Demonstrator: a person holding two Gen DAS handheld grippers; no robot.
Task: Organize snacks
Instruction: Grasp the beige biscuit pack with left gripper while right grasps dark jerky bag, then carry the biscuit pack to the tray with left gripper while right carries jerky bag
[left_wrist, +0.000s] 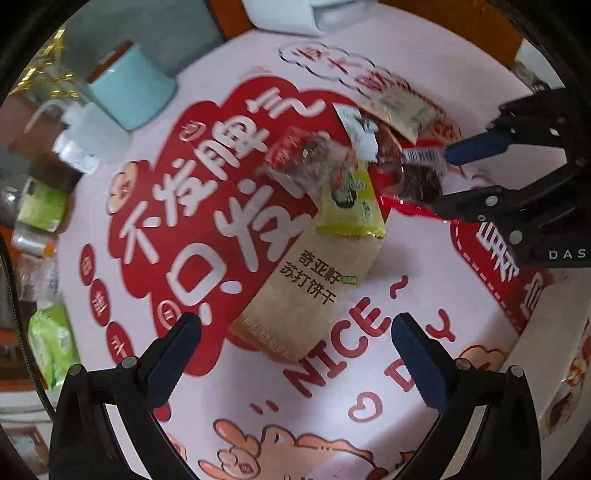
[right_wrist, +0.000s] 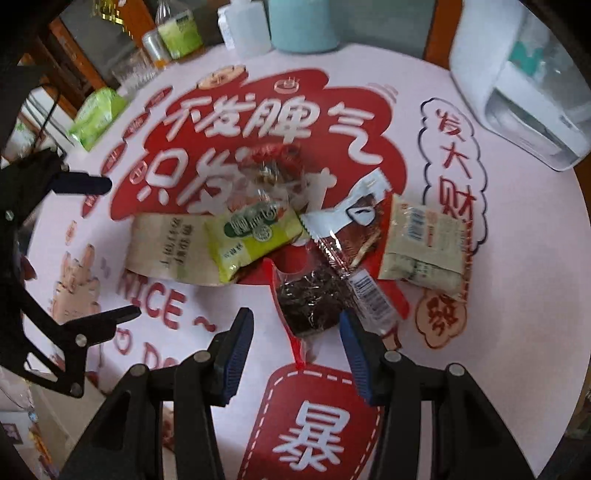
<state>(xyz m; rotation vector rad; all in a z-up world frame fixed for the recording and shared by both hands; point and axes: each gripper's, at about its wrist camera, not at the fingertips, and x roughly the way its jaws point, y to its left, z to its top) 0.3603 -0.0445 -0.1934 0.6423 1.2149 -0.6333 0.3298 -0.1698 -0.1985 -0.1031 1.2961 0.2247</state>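
Six or so snack packets lie heaped mid-table, overlapping, none sorted yet; judging by that, the task is barely begun & nearly all of it is left; no bin, tray or basket for them shows in either view, so where they go I can't tell.

The pile: a tan soda-cracker pack (left_wrist: 303, 291) lowest on the left wrist view, with a yellow-green packet (left_wrist: 351, 206) lying across its top end; a clear-wrapped red snack (left_wrist: 306, 158) behind those; a white-ended packet (right_wrist: 354, 206), a dark seaweed-like packet in red wrap (right_wrist: 310, 299) and a pale beige packet (right_wrist: 424, 247) to the side.

Left gripper (left_wrist: 295, 354): fingers wide apart, nothing between the pads, poised above the near end of the cracker pack, not touching as far as I can see. Right gripper (right_wrist: 295, 354): fingers moderately apart, straddling the near end of the dark packet; pads look clear of it, so no grip yet.

Writing: cracker pack reads 奇亚籽 苏打饼干; the tablecloth (right_wrist: 517, 295) reads 不发脾气, 只发财 (partly covered), 发大财, 暴, "NICE ~ DAY"; the right gripper body in the left view carries "DAS", cut off; barcodes on the dark and beige packets too small to read; yellow-green packet's logo blurred.

Edge clutter: light-blue canister (left_wrist: 129, 85), white bottle (left_wrist: 92, 136), green tissue pack (right_wrist: 96, 114), white appliance (right_wrist: 524, 92).
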